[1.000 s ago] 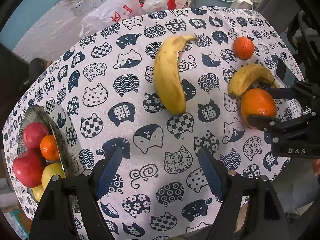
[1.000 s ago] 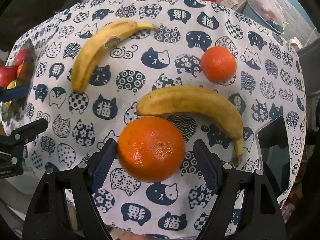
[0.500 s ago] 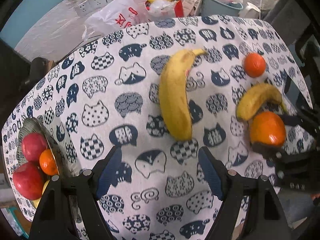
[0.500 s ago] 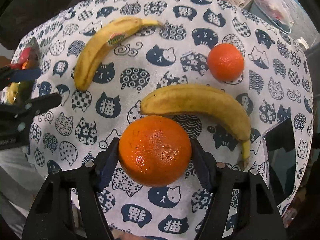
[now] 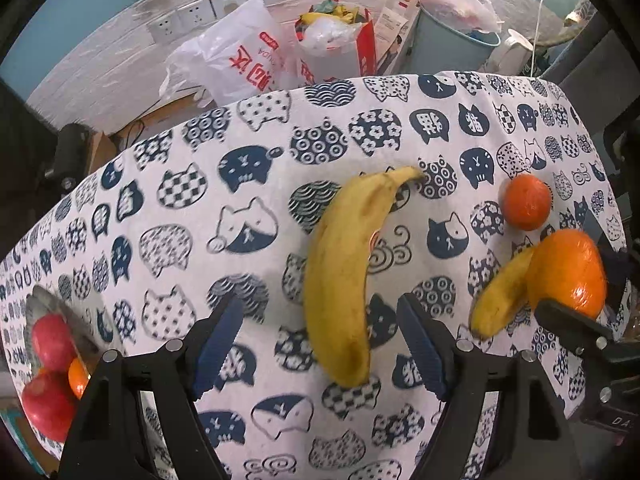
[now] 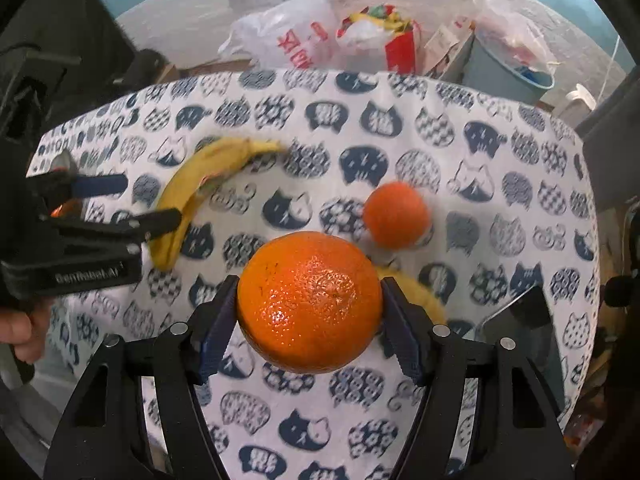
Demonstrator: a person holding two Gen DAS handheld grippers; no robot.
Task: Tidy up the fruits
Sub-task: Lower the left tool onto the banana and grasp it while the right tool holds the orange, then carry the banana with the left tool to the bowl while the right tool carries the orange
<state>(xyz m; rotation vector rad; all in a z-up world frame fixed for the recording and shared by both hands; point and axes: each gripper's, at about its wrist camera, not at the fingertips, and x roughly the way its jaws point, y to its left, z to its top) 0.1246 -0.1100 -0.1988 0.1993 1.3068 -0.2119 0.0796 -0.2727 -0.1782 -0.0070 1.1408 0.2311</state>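
- Here, at the far left of the left wrist view, a glass fruit dish [image 5: 38, 300] sits at the worktop's edge, holding two red apples [image 5: 50, 340] and a small orange fruit [image 5: 78, 376].
- The worktop [image 5: 200, 216] is covered by a white cloth printed with navy cat heads.
- The left tool [image 5: 320, 344] stands spread above the cloth; its blue pads flank the lower end of a large banana [image 5: 340, 280] without pressing on it.
- That large banana lies lengthwise on the cloth, stem pointing to the far edge.
- Further right, a small tangerine [image 5: 526, 202] rests on the cloth, apart from the other fruit.
- Below it, a second banana [image 5: 500, 300] lies on the cloth, partly hidden behind the big orange [image 5: 568, 272].
- The right tool [image 6: 310, 312] pinches the big orange between its two blue pads; its jaws have just been closing, with the orange between them.
- In the right wrist view the orange looks lifted clear of the cloth, and the second banana [image 6: 420, 292] peeks out behind it.
- At the left edge of that view, a hand [image 6: 24, 332] grips the left tool's body.
- Beyond the worktop stand a white plastic bag [image 5: 236, 60], a red bag [image 5: 340, 52] and a grey bin [image 5: 452, 44], with wall sockets [image 5: 212, 10] behind.
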